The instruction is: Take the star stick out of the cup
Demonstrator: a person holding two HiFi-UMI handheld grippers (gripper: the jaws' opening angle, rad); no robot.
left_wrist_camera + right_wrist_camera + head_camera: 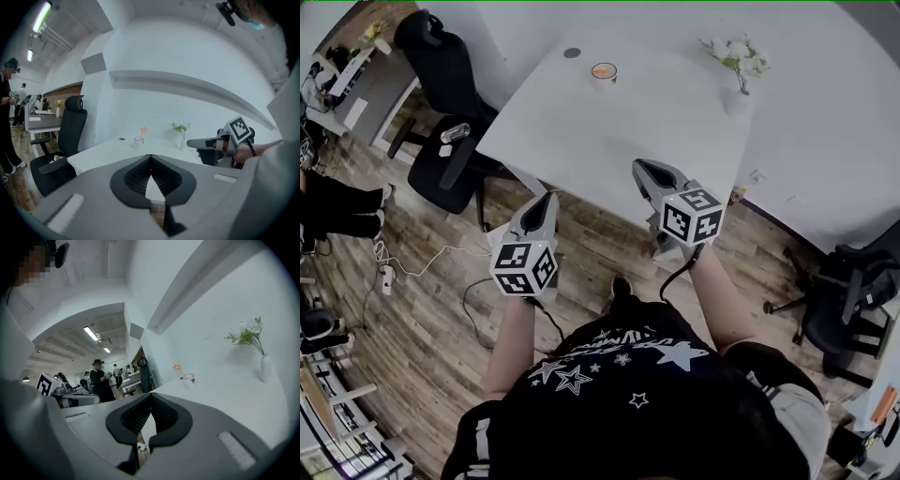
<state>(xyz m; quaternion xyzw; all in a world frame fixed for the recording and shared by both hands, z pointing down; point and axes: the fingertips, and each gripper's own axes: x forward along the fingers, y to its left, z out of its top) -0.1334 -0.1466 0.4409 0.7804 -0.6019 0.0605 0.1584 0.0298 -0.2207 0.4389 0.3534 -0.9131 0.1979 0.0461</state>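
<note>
The white table [675, 131] fills the middle of the head view, its near corner pointing toward the person. A black office chair [441, 173] stands off the table at 10 o'clock.

The left gripper [547, 196] hangs over the floor just short of the table edge. The right gripper [641, 166] reaches just over that edge. Each has its jaws pressed together with nothing between them. Both are well apart from the cup.

A white vase [737, 97] with pale flowers stands at 1 o'clock.

The cup [603, 73] sits at the far side of the table, at 12 o'clock. The star stick [142, 132] stands in it, leaning, its orange star above the rim.

The step in hand looks like the reach, not yet a grasp. To do it well:
- Carry one gripper across toward 12 o'clock and spread its jaws before arriving.
- Come down from above so the pads close on the thin shaft just under the star, clear of the rim.
- The cup is probably light, so lift along the stick's lean; a sideways pull could tip it.
- The other gripper could steady the cup wall.
</note>
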